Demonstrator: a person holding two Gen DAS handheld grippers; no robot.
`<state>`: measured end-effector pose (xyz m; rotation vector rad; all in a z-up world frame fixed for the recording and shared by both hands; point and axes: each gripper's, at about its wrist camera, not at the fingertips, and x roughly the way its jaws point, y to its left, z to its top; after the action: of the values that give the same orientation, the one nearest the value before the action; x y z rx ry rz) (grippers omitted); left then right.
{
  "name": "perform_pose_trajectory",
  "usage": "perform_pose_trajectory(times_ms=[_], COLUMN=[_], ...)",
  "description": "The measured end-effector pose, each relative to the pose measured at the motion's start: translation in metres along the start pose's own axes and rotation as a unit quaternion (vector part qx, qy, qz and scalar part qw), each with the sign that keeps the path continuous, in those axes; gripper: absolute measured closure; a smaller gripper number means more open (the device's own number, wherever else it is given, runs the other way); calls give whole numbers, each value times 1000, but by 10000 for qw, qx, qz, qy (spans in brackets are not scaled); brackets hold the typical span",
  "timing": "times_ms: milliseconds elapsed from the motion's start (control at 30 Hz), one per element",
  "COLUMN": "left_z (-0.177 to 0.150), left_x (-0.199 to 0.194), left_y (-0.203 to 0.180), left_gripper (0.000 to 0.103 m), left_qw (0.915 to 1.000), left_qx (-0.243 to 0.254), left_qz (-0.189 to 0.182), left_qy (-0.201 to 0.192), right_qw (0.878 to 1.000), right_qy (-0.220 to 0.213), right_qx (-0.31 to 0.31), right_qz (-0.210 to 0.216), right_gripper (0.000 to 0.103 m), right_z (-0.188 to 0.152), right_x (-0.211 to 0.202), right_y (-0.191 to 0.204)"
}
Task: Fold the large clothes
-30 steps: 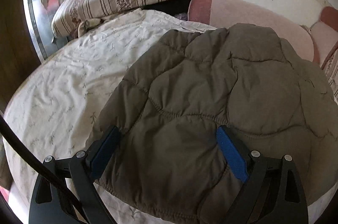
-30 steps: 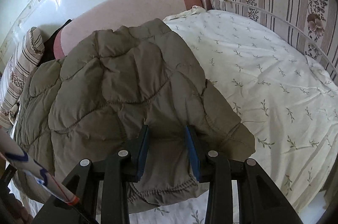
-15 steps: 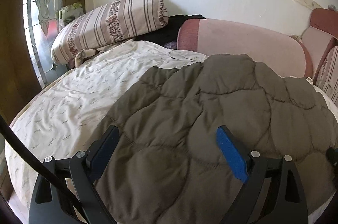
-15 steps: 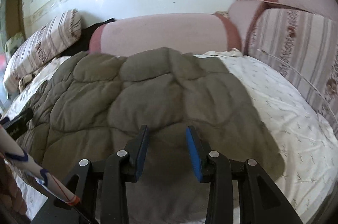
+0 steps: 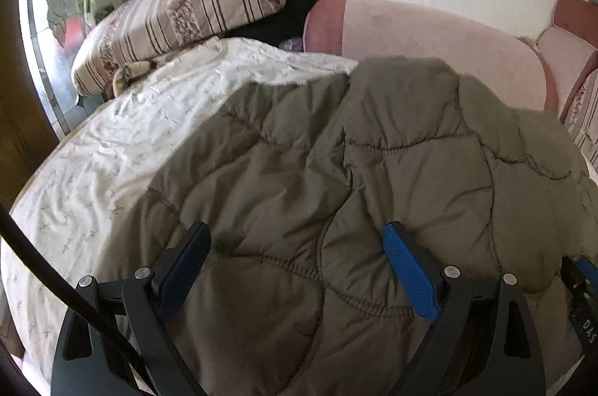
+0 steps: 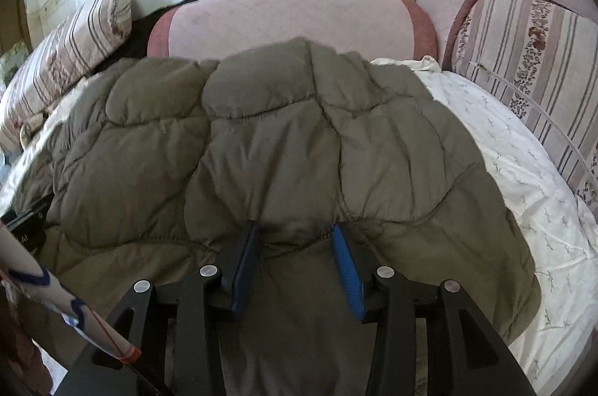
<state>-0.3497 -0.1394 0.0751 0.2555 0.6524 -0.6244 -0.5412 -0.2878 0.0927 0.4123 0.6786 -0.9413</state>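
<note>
An olive quilted puffer jacket (image 5: pixel 373 172) lies spread on a round bed with a white floral sheet (image 5: pixel 112 142); it also fills the right wrist view (image 6: pixel 261 153). My left gripper (image 5: pixel 295 246) is open wide, its fingers resting over the jacket's near edge with fabric between them. My right gripper (image 6: pixel 295 239) has its jaws partly closed, with a bunched fold of the jacket's near edge between the blue pads. The right gripper's tip shows at the left wrist view's right edge (image 5: pixel 579 276).
A pink padded headboard (image 6: pixel 284 18) curves behind the bed. A striped pillow (image 5: pixel 179 18) lies at the far left, with a dark garment (image 5: pixel 291 11) beside it. Striped cushions (image 6: pixel 530 59) line the right side. White sheet lies bare left and right of the jacket.
Both grippers dropped from a raised position back onto the jacket's near edge. The jacket lies flatter and more spread toward the headboard than a second ago.
</note>
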Motion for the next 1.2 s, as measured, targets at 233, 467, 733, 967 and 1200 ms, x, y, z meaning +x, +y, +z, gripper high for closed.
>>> perform_pose_trajectory(times_ms=[233,467,733,967,1200], left_z=[43,52,42,39,35], left_x=[-20,30,60,50,30], left_y=[-4,-28,-27,-23,-24], left_gripper=[10,10,9,9,9], left_qw=[9978,9994,9988,9993,9995], left_qx=[-48,340,252,173,233], left_qz=[50,-4,-186,-172,-161], left_qy=[-661,20,367,276,132], right_qw=[9965,9994,9999,9997,9980], right_qy=[-840,-312,143,-198,-633], right_qx=[-27,46,22,142,8], right_qz=[-29,-142,-67,-37,-88], right_gripper=[49,48,39,39,37], right_z=[29,59,54,49,46], right_x=[-23,32,67,39,-4], right_y=[8,0,-3,-10,-17])
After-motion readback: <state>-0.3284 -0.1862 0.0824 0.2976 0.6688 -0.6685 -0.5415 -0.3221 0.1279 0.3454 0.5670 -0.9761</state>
